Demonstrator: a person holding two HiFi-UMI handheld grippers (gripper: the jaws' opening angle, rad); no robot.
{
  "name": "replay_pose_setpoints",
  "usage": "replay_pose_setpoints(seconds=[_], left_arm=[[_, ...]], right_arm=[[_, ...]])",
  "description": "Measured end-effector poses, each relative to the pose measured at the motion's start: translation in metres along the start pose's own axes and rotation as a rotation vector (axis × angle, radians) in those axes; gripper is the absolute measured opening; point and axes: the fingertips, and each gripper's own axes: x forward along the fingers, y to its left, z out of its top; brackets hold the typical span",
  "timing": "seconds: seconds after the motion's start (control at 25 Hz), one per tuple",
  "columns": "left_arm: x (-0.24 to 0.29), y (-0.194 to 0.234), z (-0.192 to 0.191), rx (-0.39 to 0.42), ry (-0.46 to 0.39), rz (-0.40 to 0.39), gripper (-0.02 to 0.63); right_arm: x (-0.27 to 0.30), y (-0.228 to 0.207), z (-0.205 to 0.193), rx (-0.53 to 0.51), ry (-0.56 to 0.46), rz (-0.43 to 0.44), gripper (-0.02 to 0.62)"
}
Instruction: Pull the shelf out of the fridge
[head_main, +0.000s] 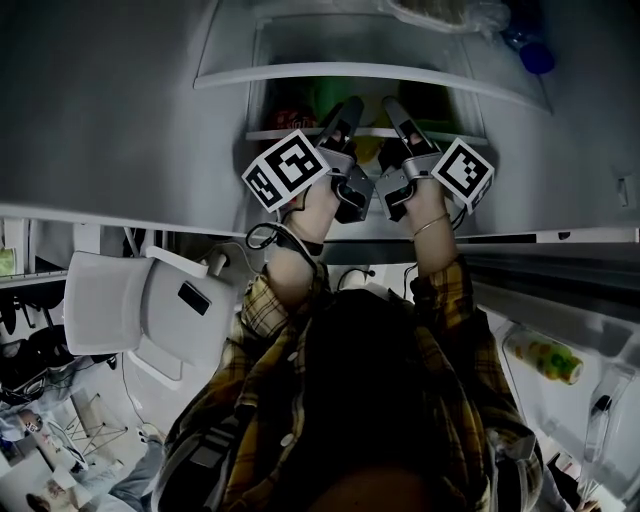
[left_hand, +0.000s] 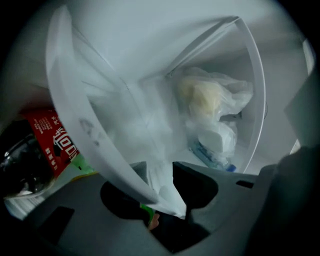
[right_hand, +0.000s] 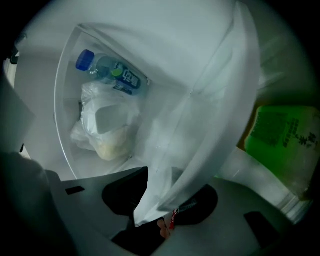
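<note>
The left gripper (left_hand: 160, 176) and right gripper (right_hand: 158, 176) each pinch the shelf (left_hand: 75, 117) rim. If I pull unevenly, I think it may tilt, and the bag (left_hand: 212, 97) and bottle (right_hand: 112, 72) slide.

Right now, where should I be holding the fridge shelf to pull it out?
Grip the shelf by its white front rim, from the open front, one grip either side of centre: the rim is a thin strip that fits between jaws. The left hand-held gripper and right hand-held gripper are shut on it.

Two grippers (left_hand: 160, 172) (right_hand: 161, 182), one shelf (left_hand: 80, 115), one plastic bag (right_hand: 107, 127), one blue-capped bottle (right_hand: 107, 70), one green carton (right_hand: 282, 140).
</note>
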Motion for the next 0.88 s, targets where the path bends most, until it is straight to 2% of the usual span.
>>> replay_pose_setpoints(seconds=[0.16,0.24,0.32,0.68,0.88], left_arm=[[0.004,0.007,0.005,-0.027,-0.014,0.016,0.165],[0.004,0.011,0.005,-0.04,-0.016,0.026,0.118],[0.004,0.013,0.006,-0.057,-0.021,0.026,0.066],[0.004,0.013,0.003,-0.083,-0.027,0.019,0.052],[-0.014,0.009,-0.008,-0.088,-0.026,0.008,0.049]], right_arm=[[0.007,-0.007,-0.002,-0.005,0.01,-0.035,0.155],[0.007,-0.01,-0.001,-0.011,0.004,-0.052,0.135],[0.007,-0.012,-0.001,-0.019,-0.001,-0.064,0.084],[0.004,-0.013,-0.001,0.015,-0.019,-0.049,0.063],[-0.015,-0.008,-0.011,0.028,-0.034,-0.036,0.061]])
